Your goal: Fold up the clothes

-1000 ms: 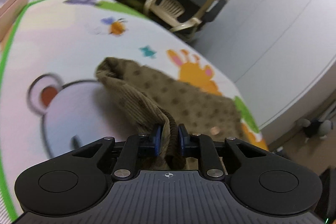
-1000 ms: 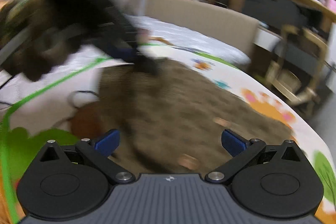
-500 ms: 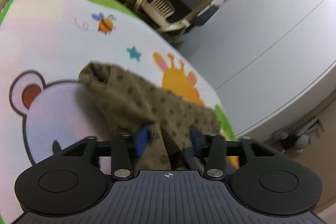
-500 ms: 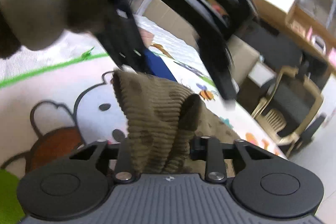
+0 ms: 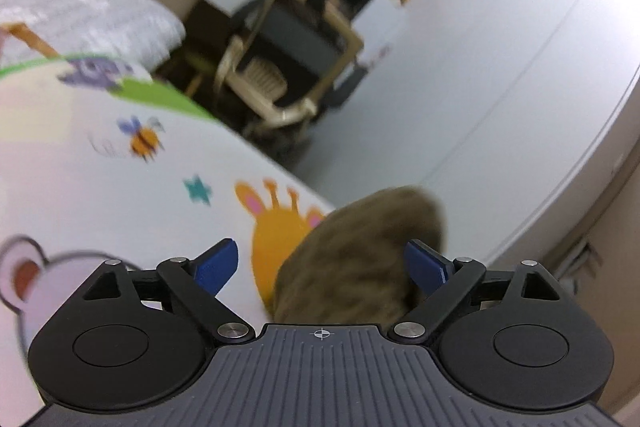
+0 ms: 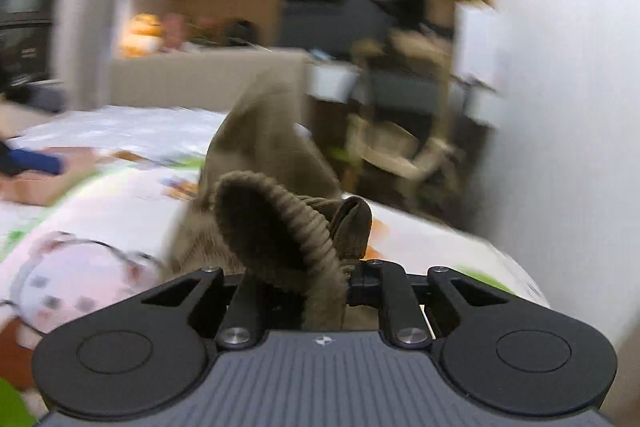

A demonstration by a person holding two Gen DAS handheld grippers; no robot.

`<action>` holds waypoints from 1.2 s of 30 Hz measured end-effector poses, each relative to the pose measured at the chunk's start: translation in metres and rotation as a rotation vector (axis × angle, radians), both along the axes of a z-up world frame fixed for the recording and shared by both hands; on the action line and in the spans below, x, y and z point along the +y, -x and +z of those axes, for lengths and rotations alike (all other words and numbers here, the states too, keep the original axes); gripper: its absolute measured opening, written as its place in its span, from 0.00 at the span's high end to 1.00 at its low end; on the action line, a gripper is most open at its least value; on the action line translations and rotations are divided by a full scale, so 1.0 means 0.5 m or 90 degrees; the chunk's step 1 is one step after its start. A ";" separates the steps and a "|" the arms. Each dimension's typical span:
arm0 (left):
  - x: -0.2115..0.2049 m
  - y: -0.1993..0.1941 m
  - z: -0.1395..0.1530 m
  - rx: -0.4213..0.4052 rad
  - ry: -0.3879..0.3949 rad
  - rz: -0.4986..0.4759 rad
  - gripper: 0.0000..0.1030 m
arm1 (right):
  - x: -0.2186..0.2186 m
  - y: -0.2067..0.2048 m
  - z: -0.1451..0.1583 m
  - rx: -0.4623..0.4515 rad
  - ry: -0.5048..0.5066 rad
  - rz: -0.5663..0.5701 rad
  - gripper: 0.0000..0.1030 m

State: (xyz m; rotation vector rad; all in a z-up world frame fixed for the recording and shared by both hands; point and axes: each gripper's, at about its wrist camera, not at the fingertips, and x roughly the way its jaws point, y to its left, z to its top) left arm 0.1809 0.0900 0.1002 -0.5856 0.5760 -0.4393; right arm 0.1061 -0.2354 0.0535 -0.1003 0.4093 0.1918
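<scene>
An olive-brown garment (image 6: pixel 276 227) with a ribbed cuff is lifted off the cartoon play mat (image 6: pixel 100 211). My right gripper (image 6: pixel 320 279) is shut on the ribbed edge, and the cloth bunches up in front of it. In the left wrist view my left gripper (image 5: pixel 320 263) is open, its blue pads (image 5: pixel 216 265) wide apart. A blurred lump of the same garment (image 5: pixel 360 259) lies between and beyond the pads, not gripped.
The mat (image 5: pixel 120 195) carries a bee, a star, a giraffe and a bear print. A beige plastic chair (image 5: pixel 280 75) stands beyond the mat's far edge. A white quilted cover (image 5: pixel 80 11) lies at the far left. A white wall (image 5: pixel 500 47) is on the right.
My left gripper opened and let go of the garment, then drew back. My right gripper closed on the ribbed edge and lifted it off the mat.
</scene>
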 end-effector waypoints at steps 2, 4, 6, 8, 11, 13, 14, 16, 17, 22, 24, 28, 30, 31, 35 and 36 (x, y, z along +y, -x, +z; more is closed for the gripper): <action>-0.049 -0.023 -0.020 0.025 -0.017 -0.026 0.08 | -0.054 -0.010 -0.041 0.059 0.000 -0.030 0.86; -0.099 -0.046 -0.039 0.050 -0.034 -0.052 0.08 | -0.097 -0.020 -0.087 0.120 0.003 -0.046 0.86; -0.147 -0.061 -0.057 0.069 -0.055 -0.078 0.08 | -0.117 -0.021 -0.106 0.139 0.011 -0.047 0.85; -0.190 -0.076 -0.074 0.080 -0.074 -0.098 0.08 | -0.134 -0.013 -0.103 0.124 0.021 -0.054 0.72; -0.236 -0.087 -0.101 0.095 -0.095 -0.120 0.08 | -0.158 -0.017 -0.092 0.094 0.030 -0.073 0.53; -0.257 -0.094 -0.119 0.102 -0.119 -0.124 0.08 | -0.179 -0.013 -0.085 0.076 0.017 -0.087 0.46; -0.261 -0.095 -0.126 0.101 -0.139 -0.119 0.08 | -0.191 -0.007 -0.081 0.069 0.008 -0.093 0.46; -0.261 -0.099 -0.139 0.103 -0.165 -0.105 0.08 | -0.199 -0.006 -0.076 0.052 0.008 -0.107 0.46; -0.252 -0.101 -0.143 0.111 -0.154 -0.102 0.08 | -0.200 -0.004 -0.074 0.045 0.009 -0.110 0.46; -0.223 -0.103 -0.157 0.137 -0.085 -0.119 0.08 | -0.192 0.023 -0.052 0.016 -0.035 -0.049 0.46; -0.233 -0.108 -0.162 0.146 -0.054 -0.136 0.08 | -0.180 0.033 -0.039 0.004 -0.057 -0.004 0.41; -0.274 -0.130 -0.172 0.171 0.001 -0.165 0.23 | -0.135 0.024 -0.024 -0.004 -0.021 0.020 0.38; -0.291 -0.139 -0.140 0.160 0.012 -0.169 0.23 | -0.130 0.012 -0.016 -0.008 -0.011 0.020 0.38; -0.293 -0.141 -0.119 0.139 0.024 -0.178 0.23 | -0.130 0.005 -0.013 -0.007 -0.012 0.023 0.38; -0.274 -0.127 -0.063 0.079 0.033 -0.179 0.16 | -0.112 0.024 -0.006 -0.018 0.005 0.063 0.38; -0.266 -0.122 -0.061 0.072 0.030 -0.177 0.15 | -0.103 0.035 -0.007 -0.020 0.015 0.086 0.38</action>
